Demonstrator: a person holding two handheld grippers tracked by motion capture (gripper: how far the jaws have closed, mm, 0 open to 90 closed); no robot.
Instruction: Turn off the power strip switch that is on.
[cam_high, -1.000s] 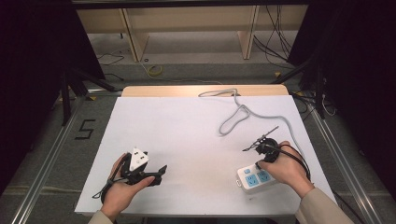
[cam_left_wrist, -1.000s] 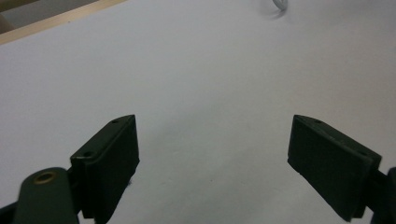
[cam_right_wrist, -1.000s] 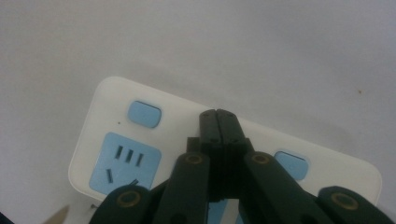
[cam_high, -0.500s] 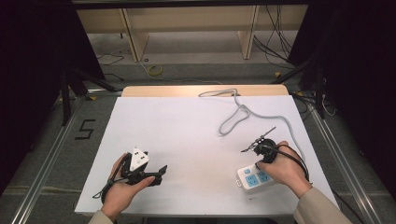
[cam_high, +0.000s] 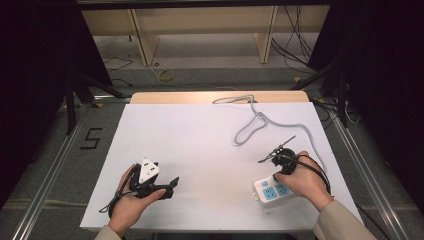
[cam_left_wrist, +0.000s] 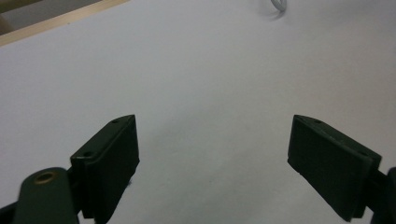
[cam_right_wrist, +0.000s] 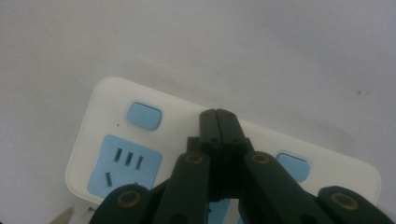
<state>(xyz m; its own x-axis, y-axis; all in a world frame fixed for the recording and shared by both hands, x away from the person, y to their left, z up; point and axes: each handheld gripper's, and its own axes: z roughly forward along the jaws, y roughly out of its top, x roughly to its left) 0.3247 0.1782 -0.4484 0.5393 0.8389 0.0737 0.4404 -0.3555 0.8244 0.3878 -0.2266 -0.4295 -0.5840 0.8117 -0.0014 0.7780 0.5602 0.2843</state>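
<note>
White sheet: we see a white, matte surface (cam_high: 200, 145) with a pale wooden strip along its far edge.
Power strip: a white plastic power strip with light-blue sockets and light-blue buttons (cam_high: 272, 190) lies flat near the surface's near right corner, partly under the right hand (cam_high: 300, 177).
Power strip up close: in the right gripper view we look down on its top (cam_right_wrist: 140, 135), with one blue button at upper left, a blue socket below it and a second blue button to the right.
Cord: a grey, looping cable (cam_high: 260, 120) runs from the far edge across the right half of the surface towards the power strip.
Right gripper: we find the right gripper (cam_right_wrist: 218, 123) with its two black jaws pressed flat together, nothing between them, its tips over the middle of the power strip; we cannot tell whether they touch it.
Left gripper: the left gripper (cam_left_wrist: 215, 154) has its black jaws spread wide with bare white surface between them, holding nothing.
Left hand: in the high view the left hand (cam_high: 132, 202) holds its gripper low near the near left edge, well apart from the power strip.
</note>
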